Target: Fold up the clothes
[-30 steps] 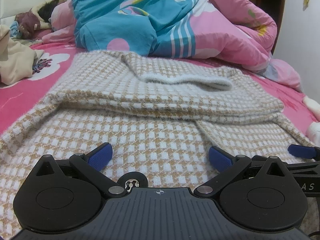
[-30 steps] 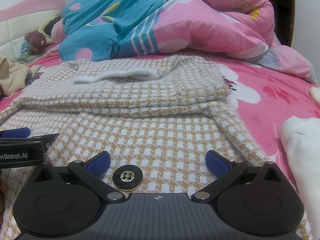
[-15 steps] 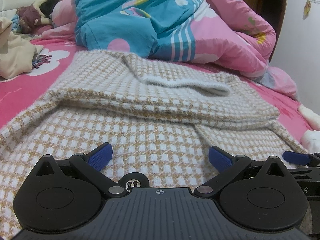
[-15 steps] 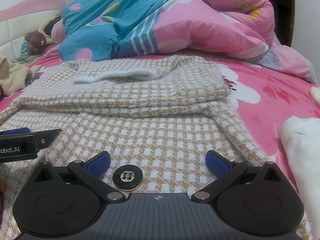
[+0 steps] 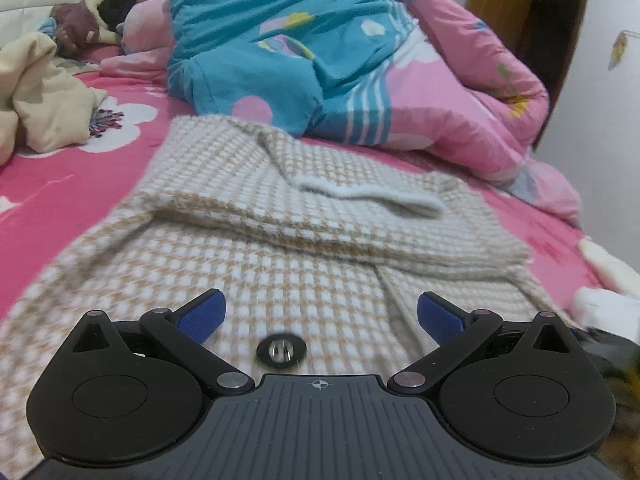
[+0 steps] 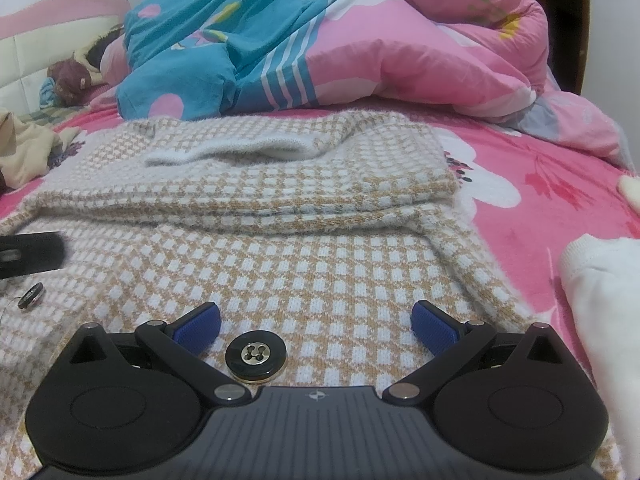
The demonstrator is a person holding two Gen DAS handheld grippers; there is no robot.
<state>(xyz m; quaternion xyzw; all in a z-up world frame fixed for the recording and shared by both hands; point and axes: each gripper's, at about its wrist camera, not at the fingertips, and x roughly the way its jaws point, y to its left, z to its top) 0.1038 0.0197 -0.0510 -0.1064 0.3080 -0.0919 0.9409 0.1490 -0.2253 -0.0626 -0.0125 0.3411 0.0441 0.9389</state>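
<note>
The checked cardigan [image 6: 320,248] lies spread on the pink bedsheet [image 6: 532,184], its far half folded over into a thick band whose front edge runs across both views. The folded right edge ends just short of bare sheet. Both grippers hover low over the near, single layer: the left gripper [image 5: 320,314] is released, blue pads wide apart, a button [image 5: 281,351] between them; the right gripper [image 6: 316,322] is likewise released, with another button [image 6: 255,356] near its left pad. A quilt [image 6: 360,40] crowds the far edge. A white garment [image 6: 600,288] lies right, a beige cloth [image 5: 36,100] left, leaving open sheet on both sides.
</note>
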